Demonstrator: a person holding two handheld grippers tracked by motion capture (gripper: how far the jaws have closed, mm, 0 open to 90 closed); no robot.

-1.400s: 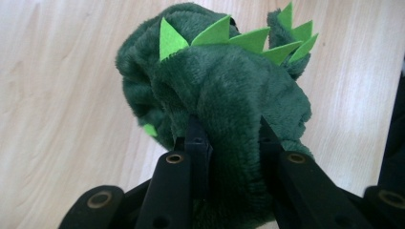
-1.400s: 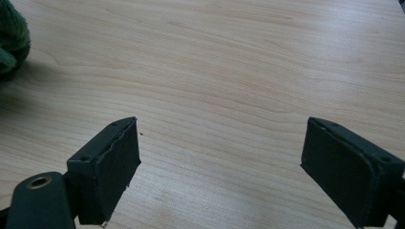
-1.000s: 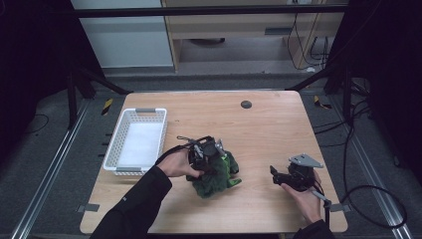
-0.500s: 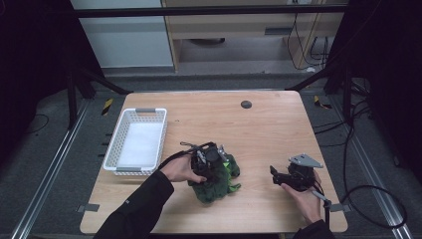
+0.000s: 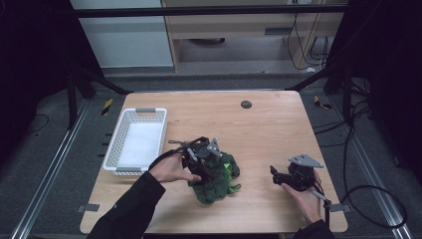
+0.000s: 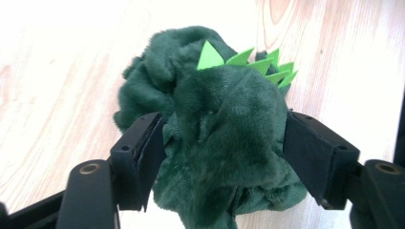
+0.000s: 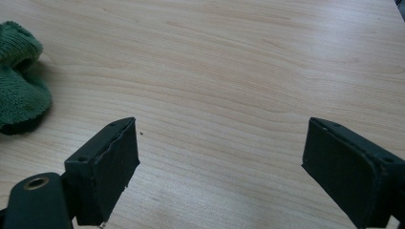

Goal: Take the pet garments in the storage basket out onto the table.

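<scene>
A dark green plush toy (image 5: pixel 221 185) with light green spikes lies on the wooden table (image 5: pixel 278 129), front middle. My left gripper (image 5: pixel 210 172) is over it, open, one jaw on each side of the toy (image 6: pixel 191 62), and both jaws touch its fur. The left gripper (image 6: pixel 224 138) has not lifted it; the toy rests on the wood. My right gripper (image 5: pixel 275 175) hovers low at the front right, open and empty. In the right gripper view its jaws (image 7: pixel 219 157) stand wide apart over bare wood, with the toy (image 7: pixel 19 95) at the far left edge.
A white plastic basket (image 5: pixel 141 111) stands at the table's left side, its inside showing white. A small black round disc (image 5: pixel 246 104) sits near the far edge. Dark frame posts and cables surround the table.
My left hand has moved the gripper a little down and to the right, further onto the plush toy. The right gripper has stayed in place.
</scene>
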